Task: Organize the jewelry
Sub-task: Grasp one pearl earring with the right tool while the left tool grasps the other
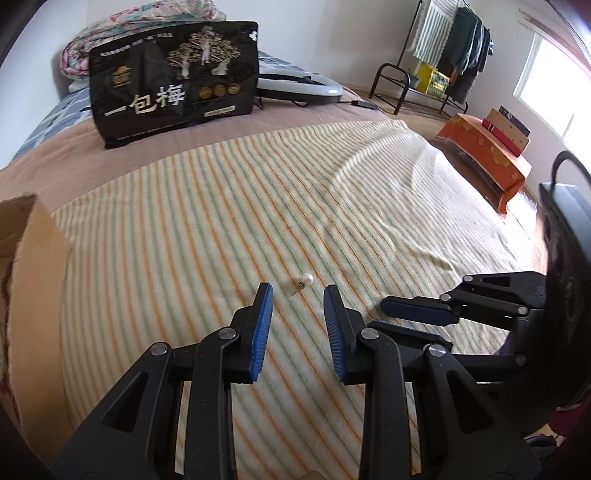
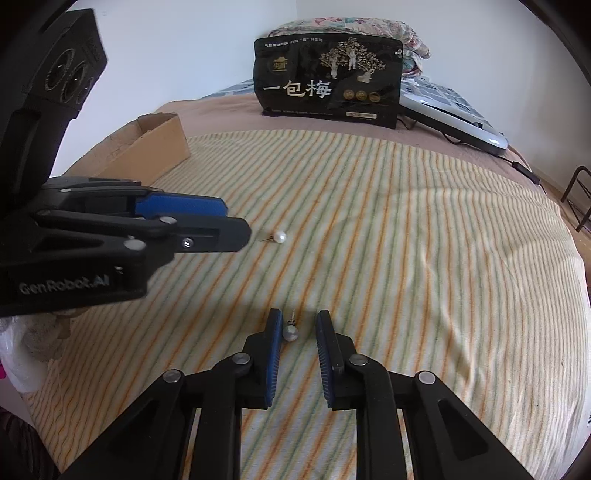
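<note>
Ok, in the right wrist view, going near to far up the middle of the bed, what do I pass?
Right gripper → pearl earring between its fingers → second pearl earring on the striped blanket → black snack bag → folded floral quilt.

Large pale Chinese characters reading "一包梅" are showing on the front of the black bag (image 1: 173,79) standing on the bed, and they are showing again in the right wrist view. Smaller print along the bag's top edge and on its pale label is staying too fine to read. "GenRobot.AI" is showing in grey letters on the body of the left hand-held gripper (image 2: 236,221).
</note>
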Demonstrator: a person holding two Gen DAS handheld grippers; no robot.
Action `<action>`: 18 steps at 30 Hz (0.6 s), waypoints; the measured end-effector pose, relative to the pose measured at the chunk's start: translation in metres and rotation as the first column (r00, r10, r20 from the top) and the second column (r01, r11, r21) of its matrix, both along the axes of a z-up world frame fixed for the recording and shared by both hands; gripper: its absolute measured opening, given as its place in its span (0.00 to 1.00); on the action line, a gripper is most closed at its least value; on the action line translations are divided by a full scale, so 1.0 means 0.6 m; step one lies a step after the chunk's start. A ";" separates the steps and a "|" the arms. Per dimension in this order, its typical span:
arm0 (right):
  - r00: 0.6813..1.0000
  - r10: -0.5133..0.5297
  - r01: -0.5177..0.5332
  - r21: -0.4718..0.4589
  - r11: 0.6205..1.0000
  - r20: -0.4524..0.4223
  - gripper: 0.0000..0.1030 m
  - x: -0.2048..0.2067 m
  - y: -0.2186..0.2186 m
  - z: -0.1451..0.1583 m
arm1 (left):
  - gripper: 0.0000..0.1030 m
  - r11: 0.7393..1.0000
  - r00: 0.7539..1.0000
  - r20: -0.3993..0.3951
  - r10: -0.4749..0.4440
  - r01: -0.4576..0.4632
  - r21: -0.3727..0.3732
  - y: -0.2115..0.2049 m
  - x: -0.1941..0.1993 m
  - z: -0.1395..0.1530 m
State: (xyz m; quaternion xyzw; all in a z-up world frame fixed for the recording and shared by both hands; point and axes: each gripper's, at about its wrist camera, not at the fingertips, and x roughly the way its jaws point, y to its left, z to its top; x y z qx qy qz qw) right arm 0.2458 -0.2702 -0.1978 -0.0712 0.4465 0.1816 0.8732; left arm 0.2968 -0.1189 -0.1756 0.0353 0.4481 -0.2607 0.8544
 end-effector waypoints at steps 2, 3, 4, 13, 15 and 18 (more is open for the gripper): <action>1.000 -0.003 0.003 -0.003 1.000 0.001 0.15 0.000 -0.004 0.000 | 0.23 1.000 1.000 0.003 -0.007 0.007 0.011 -0.009 0.006 -0.006; 1.000 -0.004 0.004 -0.003 1.000 0.002 0.15 0.000 -0.006 0.000 | 0.23 1.000 1.000 0.004 -0.009 0.009 0.014 -0.012 0.007 -0.007; 1.000 -0.005 0.006 -0.005 1.000 0.003 0.15 0.000 -0.007 0.000 | 0.23 1.000 1.000 0.002 -0.011 0.011 0.018 -0.016 0.011 -0.011; 1.000 -0.007 0.007 0.002 1.000 0.006 0.15 -0.002 -0.015 -0.001 | 0.13 0.998 0.999 0.003 -0.032 0.032 0.045 -0.035 0.026 -0.031; 1.000 -0.008 0.008 0.004 1.000 0.006 0.15 -0.002 -0.015 -0.002 | 0.08 0.998 1.000 0.006 -0.029 0.029 0.052 -0.037 0.028 -0.033; 1.000 -0.007 0.007 0.000 1.000 0.008 0.15 -0.002 -0.015 -0.002 | 0.07 0.999 1.000 0.007 -0.026 0.026 0.048 -0.036 0.029 -0.035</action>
